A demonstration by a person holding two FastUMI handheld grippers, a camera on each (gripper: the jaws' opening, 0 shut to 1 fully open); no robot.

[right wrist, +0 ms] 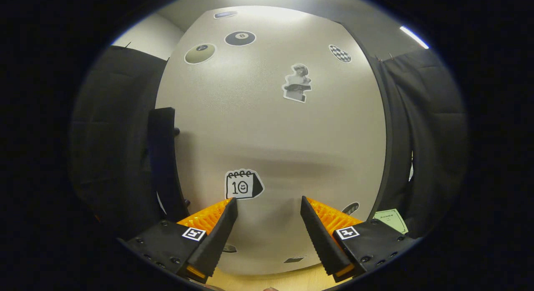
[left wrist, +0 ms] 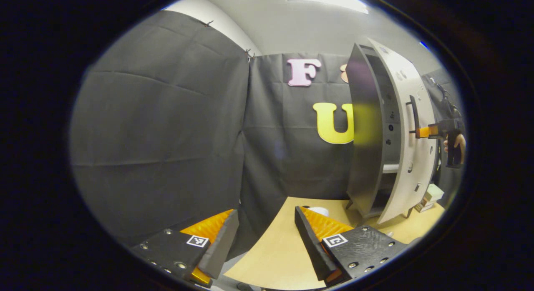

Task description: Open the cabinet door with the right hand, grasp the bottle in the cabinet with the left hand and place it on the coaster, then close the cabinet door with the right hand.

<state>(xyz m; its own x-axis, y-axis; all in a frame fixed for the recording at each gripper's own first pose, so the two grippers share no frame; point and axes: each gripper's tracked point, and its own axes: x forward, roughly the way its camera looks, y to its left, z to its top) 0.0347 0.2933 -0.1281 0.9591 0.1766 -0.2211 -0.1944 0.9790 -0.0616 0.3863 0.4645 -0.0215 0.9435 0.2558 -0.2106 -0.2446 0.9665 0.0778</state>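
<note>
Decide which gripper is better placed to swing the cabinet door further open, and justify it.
Right. The right gripper, open, faces the ajar cabinet door close beside its handle; the left gripper hangs open over the table, well away from it.

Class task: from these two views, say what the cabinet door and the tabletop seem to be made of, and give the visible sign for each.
Cabinet door: probably painted or laminated board, pale and matte; light spreads softly over it and stickers lie flat.
Tabletop: likely light wood or wood-look laminate, smooth and even tan; grain is too faint to tell.

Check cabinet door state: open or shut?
Open. In the left gripper view the cabinet door stands swung out from the cabinet body, exposing inner shelves.
</note>
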